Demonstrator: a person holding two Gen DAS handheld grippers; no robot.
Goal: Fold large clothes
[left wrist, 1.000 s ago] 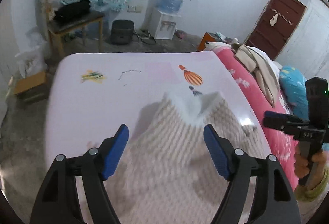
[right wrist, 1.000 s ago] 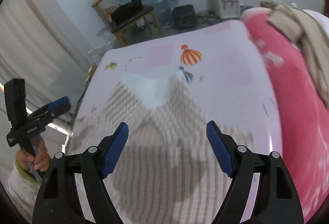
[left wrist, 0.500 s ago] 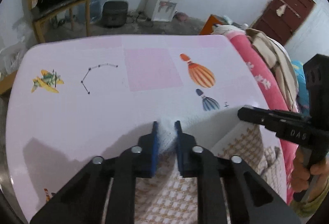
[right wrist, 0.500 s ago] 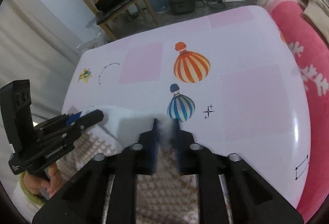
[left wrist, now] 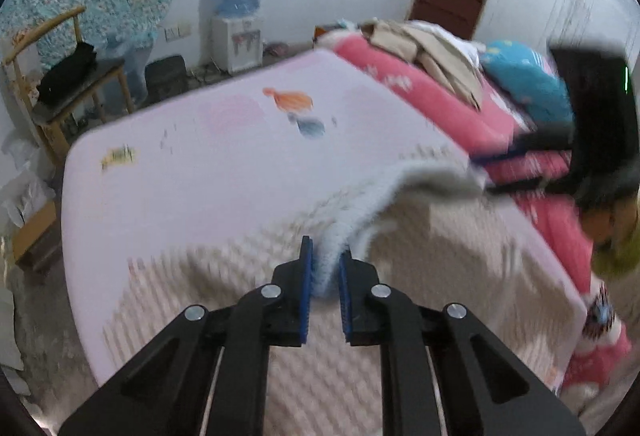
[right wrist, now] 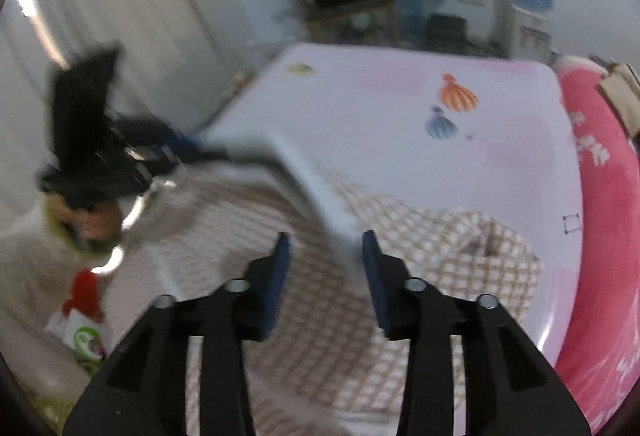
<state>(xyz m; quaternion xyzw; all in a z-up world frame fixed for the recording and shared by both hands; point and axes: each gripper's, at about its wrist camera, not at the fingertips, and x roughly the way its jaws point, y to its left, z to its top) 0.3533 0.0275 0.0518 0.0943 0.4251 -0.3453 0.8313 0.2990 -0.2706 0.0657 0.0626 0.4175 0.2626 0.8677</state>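
The garment (left wrist: 420, 260) is a large knit piece, beige-and-white checked on the outside with a fluffy white lining. It lies spread across the near part of the bed (left wrist: 200, 172), on the pale pink sheet printed with balloons. Its white edge (left wrist: 360, 204) is lifted off the bed and drawn into a raised ridge, so the lining faces up along the fold while the checked body below stays flat. In the right wrist view the same edge (right wrist: 316, 188) rises as a pale, blurred band over the checked cloth (right wrist: 420, 248), which bunches into soft wrinkles toward the pink side of the bed.
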